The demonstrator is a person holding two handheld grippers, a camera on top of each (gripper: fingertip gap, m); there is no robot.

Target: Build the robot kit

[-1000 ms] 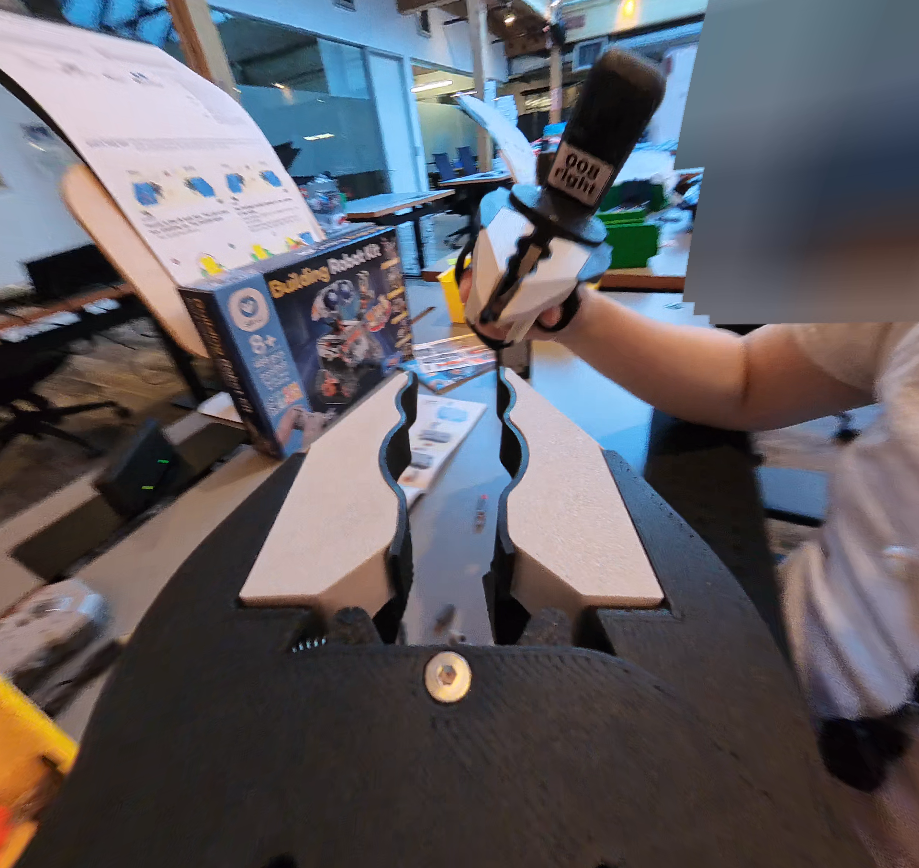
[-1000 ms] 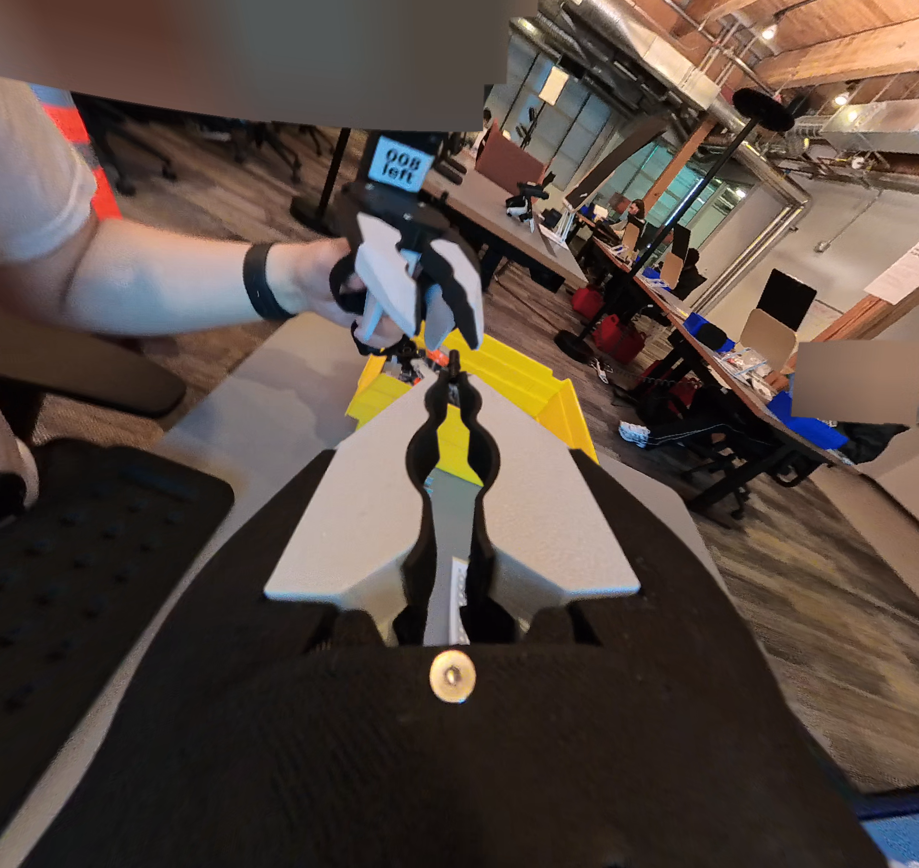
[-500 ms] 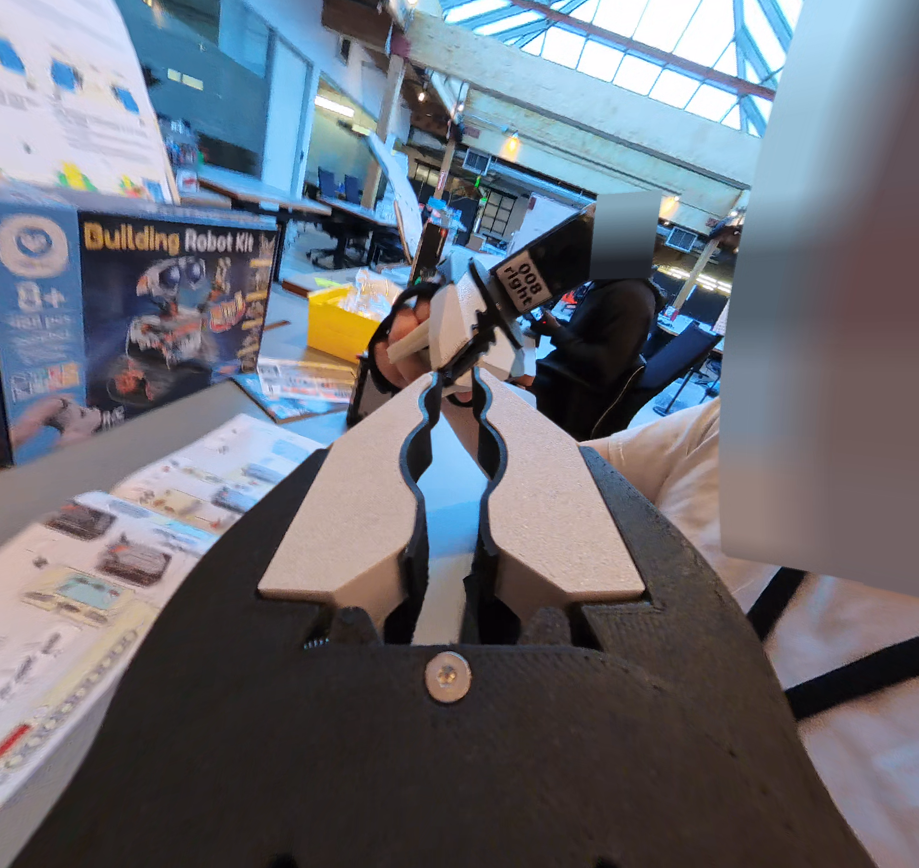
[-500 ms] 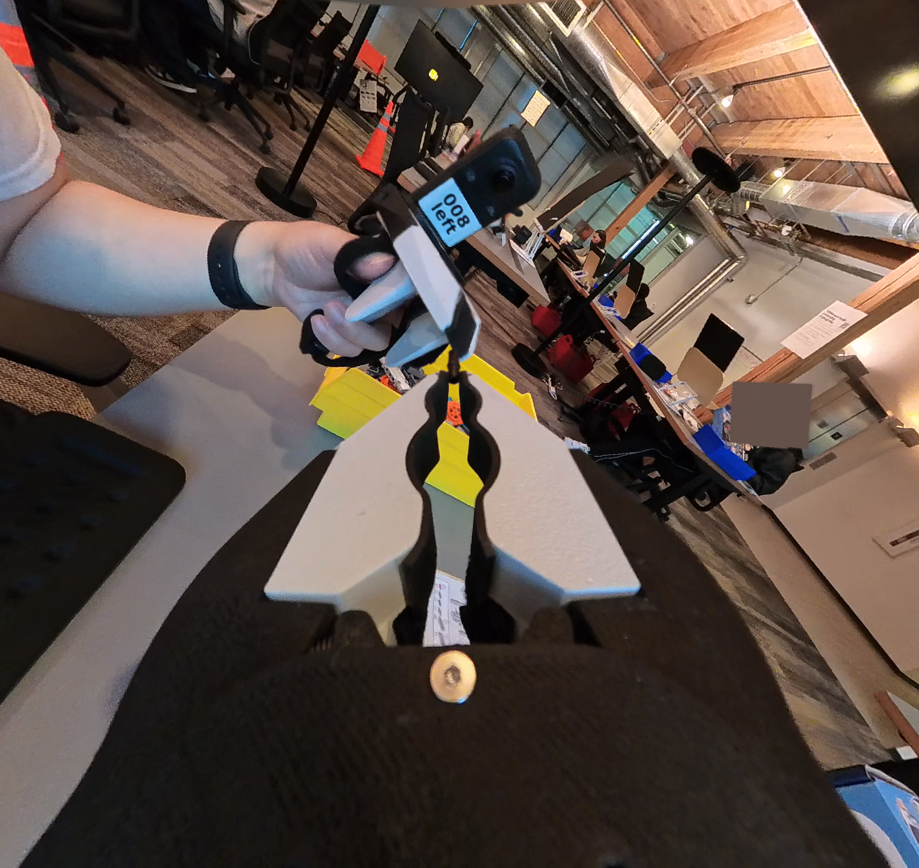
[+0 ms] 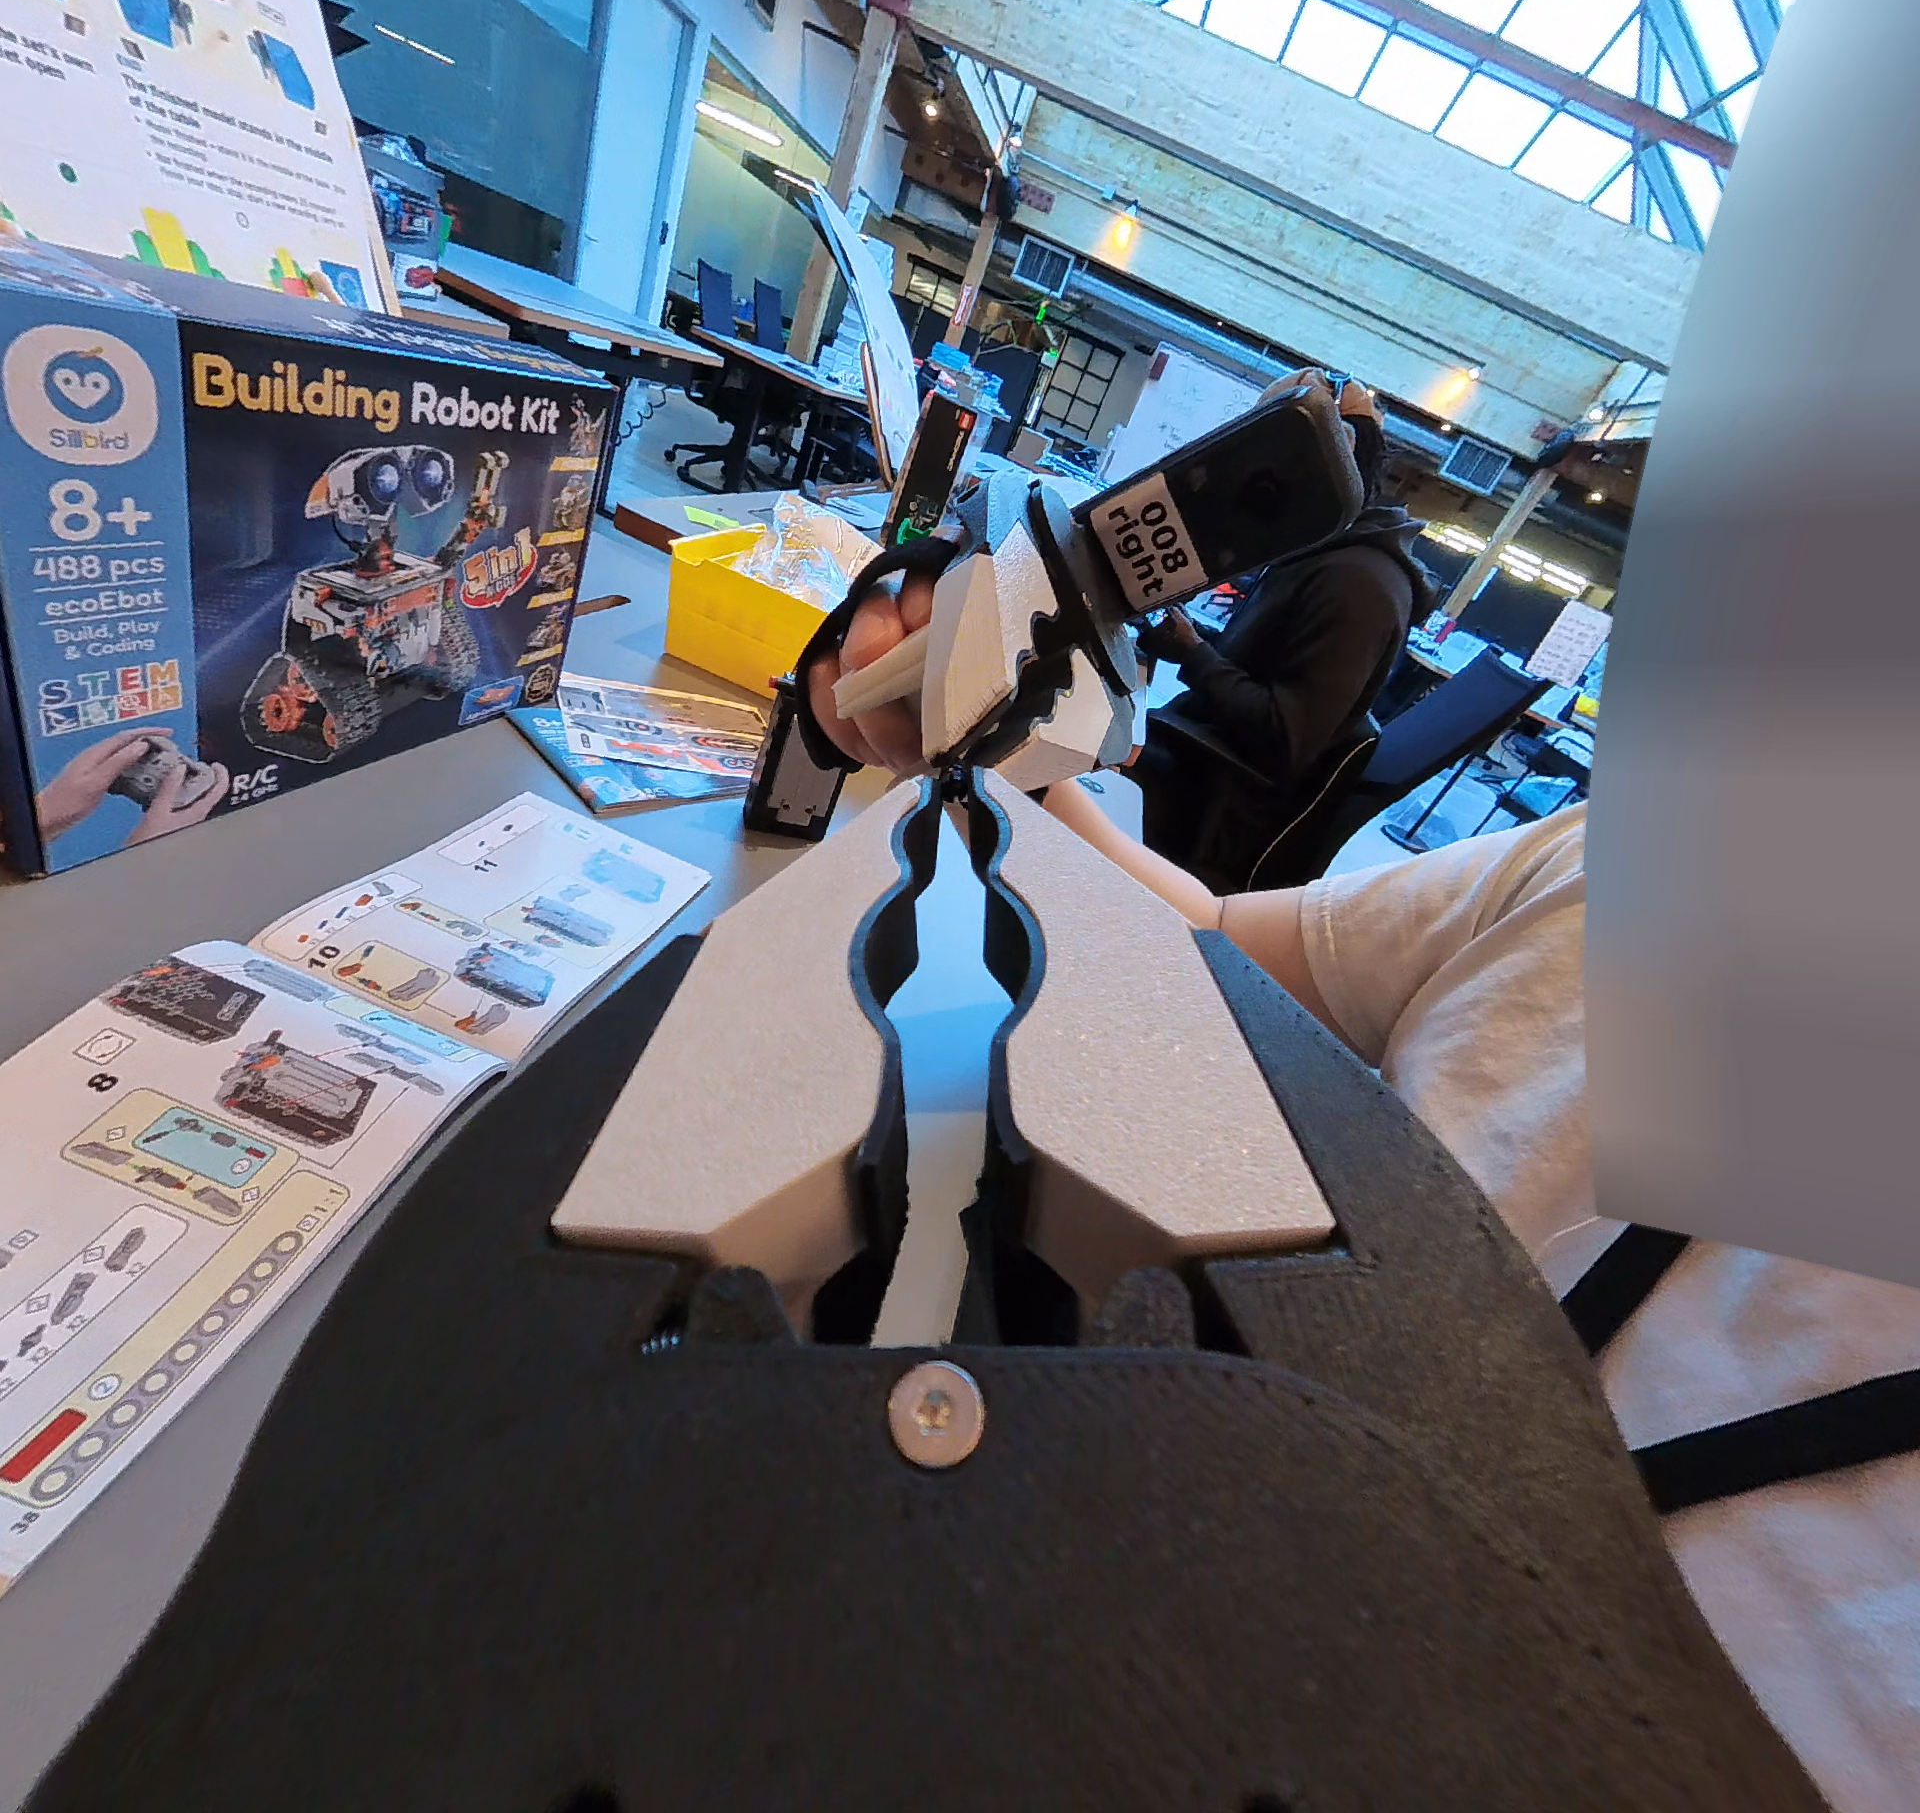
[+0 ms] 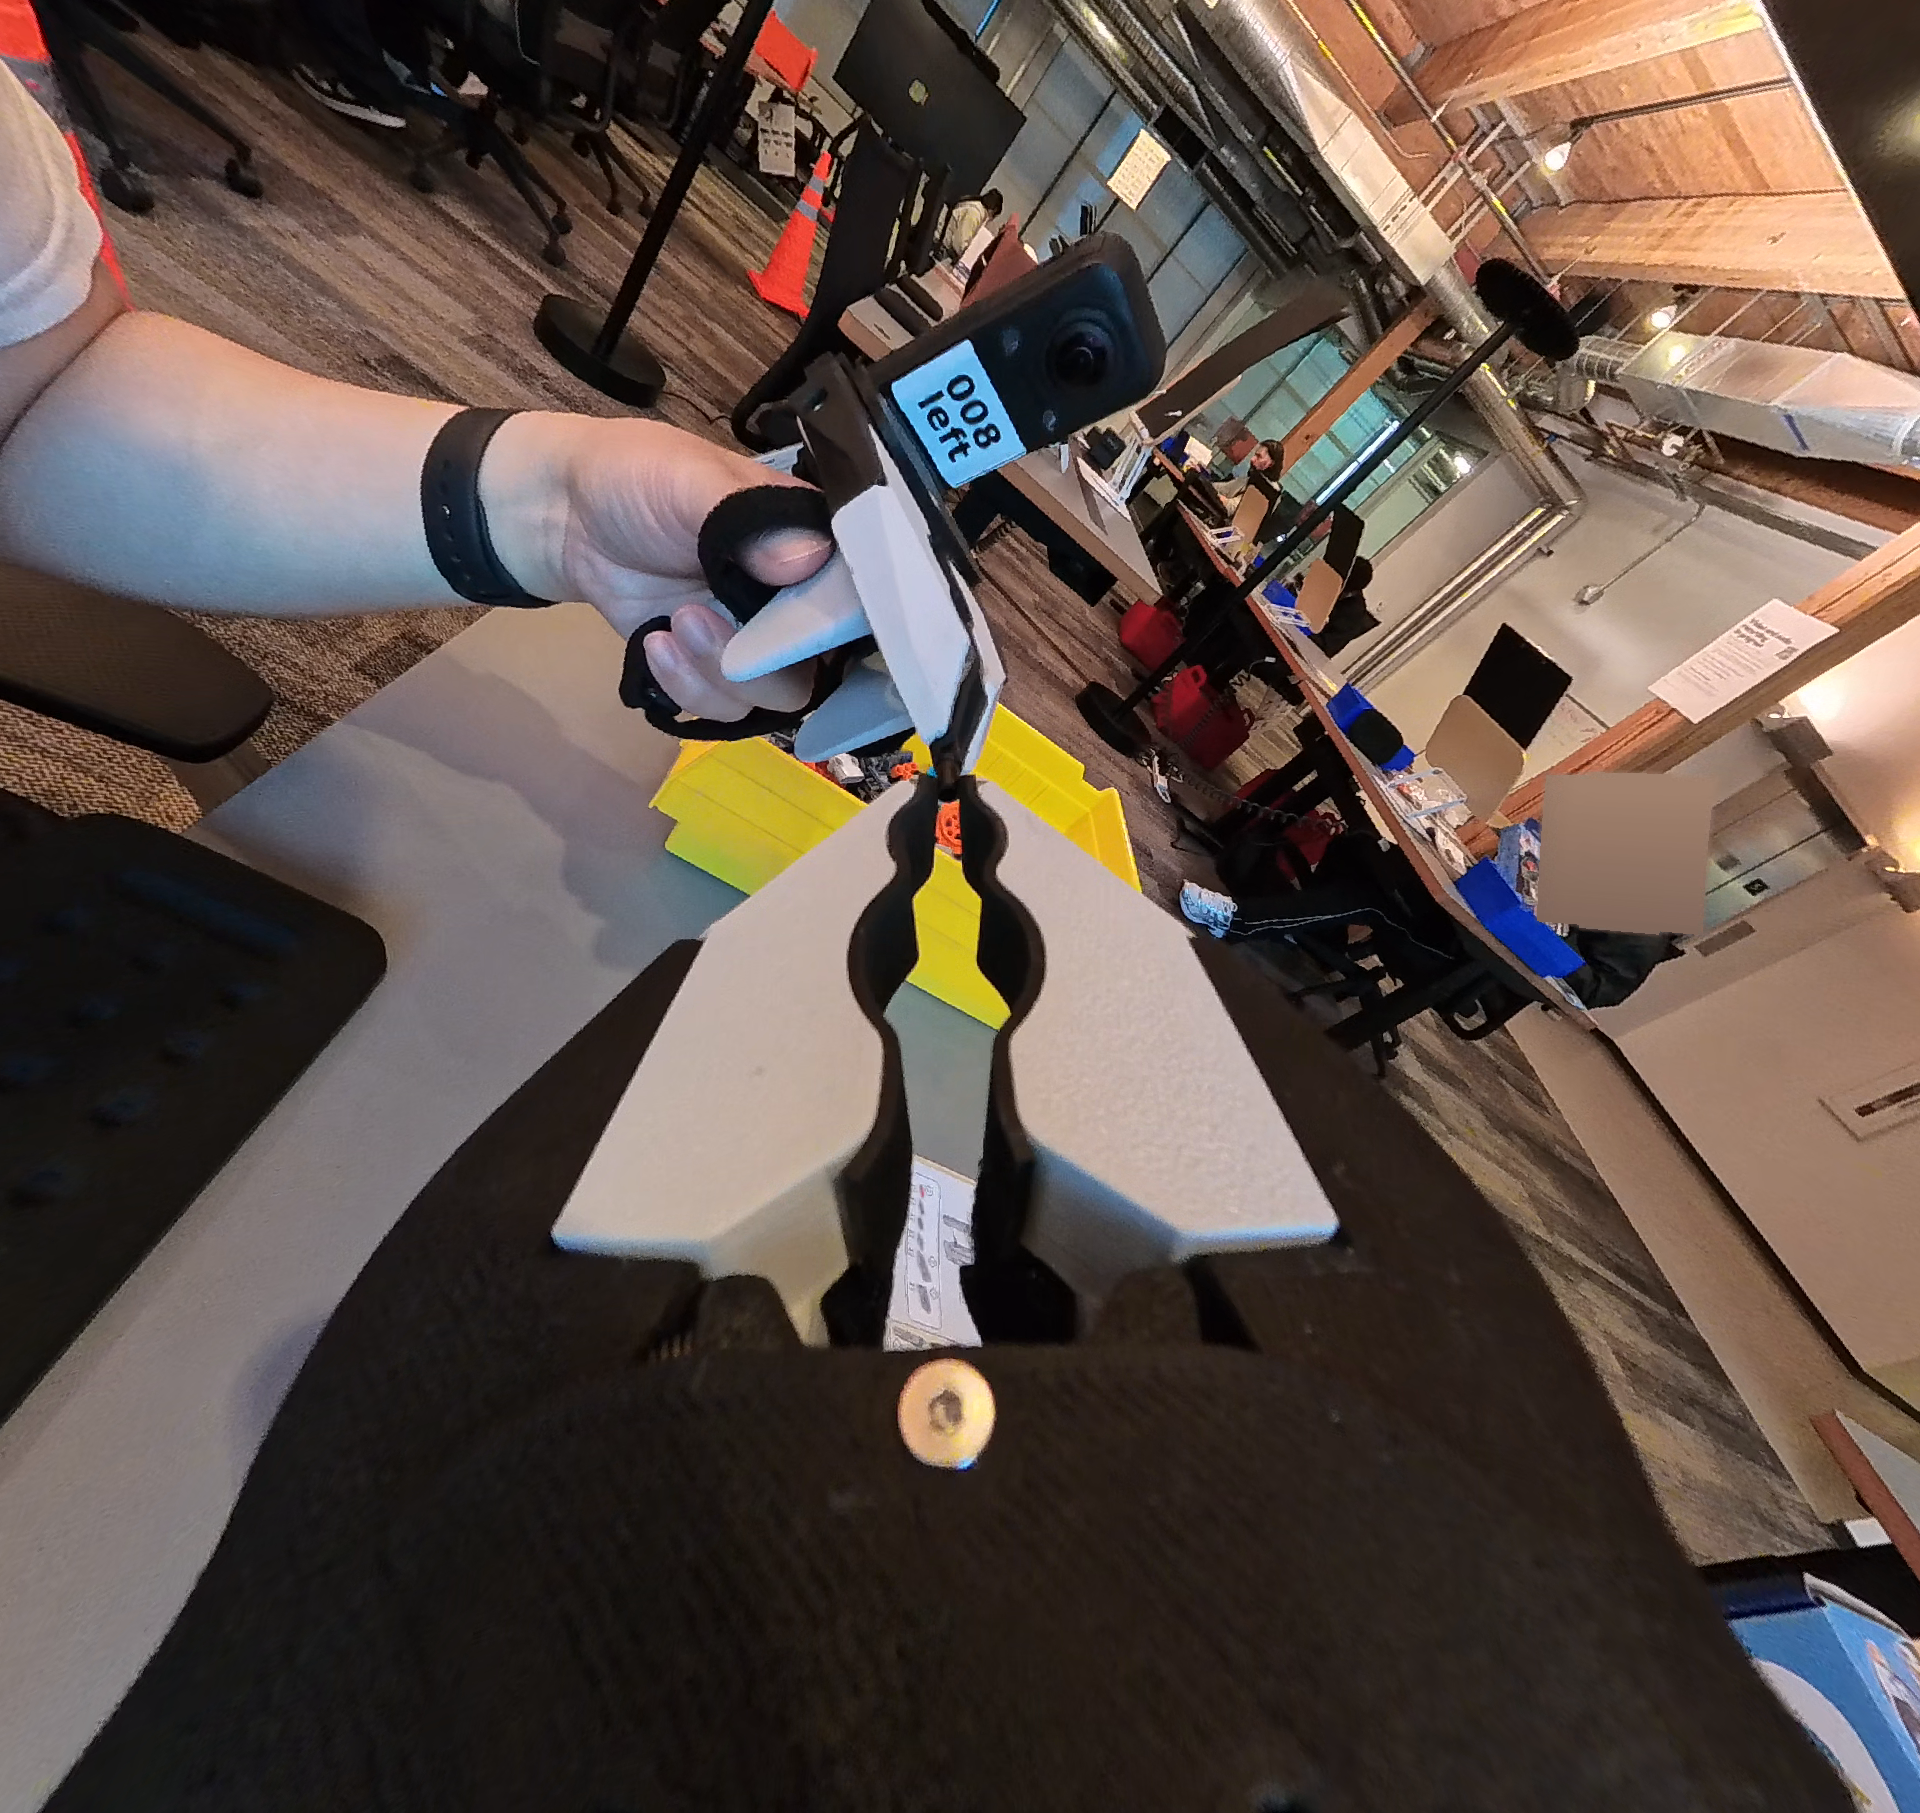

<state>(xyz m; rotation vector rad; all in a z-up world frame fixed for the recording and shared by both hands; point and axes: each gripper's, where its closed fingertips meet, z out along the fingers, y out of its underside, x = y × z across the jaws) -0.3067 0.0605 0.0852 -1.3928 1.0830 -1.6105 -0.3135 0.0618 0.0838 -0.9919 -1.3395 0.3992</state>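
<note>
At the left of the left wrist view a blue kit box [image 5: 291,558] stands on the grey tabletop [image 5: 260,870], an open instruction booklet [image 5: 301,1025] below it. At centre, the left hand-held gripper [image 5: 954,789] and right hand-held gripper [image 6: 940,787] meet tip to tip, both clenched on a small dark part [image 5: 952,778].

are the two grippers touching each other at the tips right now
Cannot tell. In the left wrist view the left gripper tips meet the right gripper at a small dark piece. The right wrist view shows the same, but neither shows direct contact or a gap plainly.
</note>
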